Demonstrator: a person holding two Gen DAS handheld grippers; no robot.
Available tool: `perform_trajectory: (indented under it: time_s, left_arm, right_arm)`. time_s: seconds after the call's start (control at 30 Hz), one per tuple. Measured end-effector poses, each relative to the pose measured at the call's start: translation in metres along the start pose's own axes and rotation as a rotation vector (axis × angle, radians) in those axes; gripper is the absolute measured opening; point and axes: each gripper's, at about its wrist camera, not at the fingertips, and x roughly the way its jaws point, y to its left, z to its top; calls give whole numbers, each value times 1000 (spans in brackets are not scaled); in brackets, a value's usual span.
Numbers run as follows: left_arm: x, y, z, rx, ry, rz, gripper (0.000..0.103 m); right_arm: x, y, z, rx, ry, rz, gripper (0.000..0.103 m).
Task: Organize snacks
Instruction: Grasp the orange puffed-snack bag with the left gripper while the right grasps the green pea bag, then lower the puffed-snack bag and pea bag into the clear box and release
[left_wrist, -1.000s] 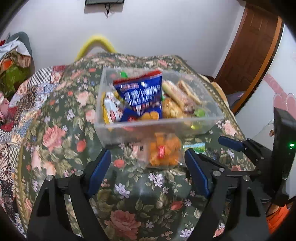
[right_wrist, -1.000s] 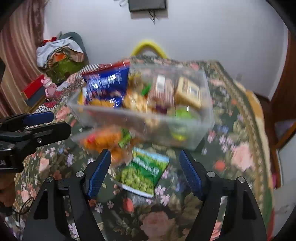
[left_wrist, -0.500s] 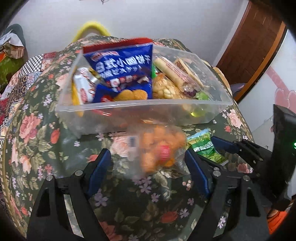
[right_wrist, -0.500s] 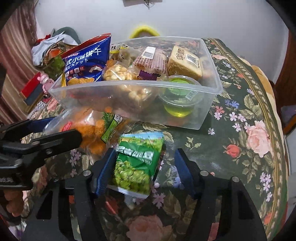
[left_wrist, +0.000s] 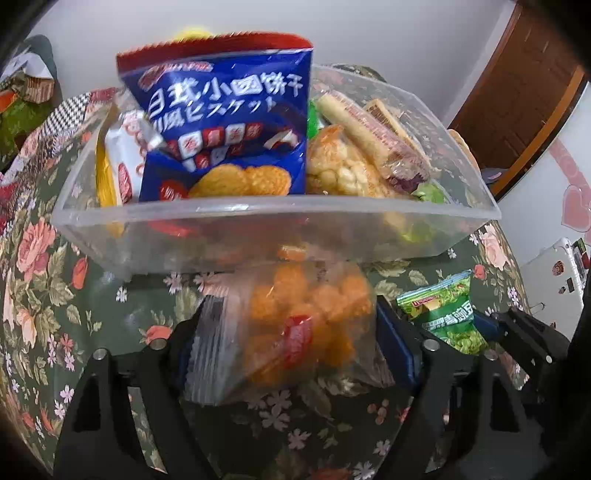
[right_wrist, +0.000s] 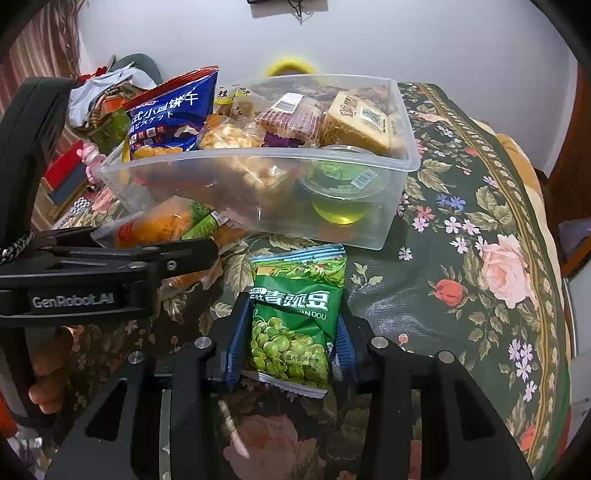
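Your left hand-held gripper (left_wrist: 284, 347) is clamped on the clear bag of orange puffs (left_wrist: 306, 317), w/ blue pads pressing it from both sides. Bag sits just in front of the clear plastic bin (left_wrist: 258, 221), its top edge touching or nearly touching the bin's near wall; can't tell which.

Your right hand-held gripper (right_wrist: 290, 343) is closed on the green pea packet (right_wrist: 295, 317): pads squeeze its lower half at 9 and 3 o'clock. Packet lies flat on the floral tabletop (right_wrist: 480, 295), near the bin (right_wrist: 388, 206) but not touching it, at 6 o'clock from the bin's front wall. From the left cam the same packet (left_wrist: 443, 314) shows at 3 o'clock of the puff bag, right beside it.

Inside the bin: blue biscuit bag (left_wrist: 221, 122) stands upright at the 9 o'clock end, sticking well above the rim. White-red wrapper (left_wrist: 125, 166) is at its left. Popcorn-like bag (right_wrist: 229, 136) sits mid-bin, wrapped cakes (right_wrist: 295, 118) and a tan cake block (right_wrist: 354, 122) at 12–1 o'clock. Green jelly cup (right_wrist: 343, 195) rests against the front wall at the 3 o'clock end.

In the right cam, your left gripper (right_wrist: 207, 254) crosses in from 9 o'clock, w/ the puff bag (right_wrist: 166, 221) b/w its fingers.
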Motion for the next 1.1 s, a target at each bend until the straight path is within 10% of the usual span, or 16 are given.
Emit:
perform_trajectory:
  time_s: [0.1,1.1]
  left_arm:
    - [-1,-7,-1,34,-6,-23,55]
    - [-122,13,23,78,-259,-4,54]
  right_arm:
    - [-1,-2,-1,21,-2,9,35]
    - [-75,11,47,22,-190,55,31]
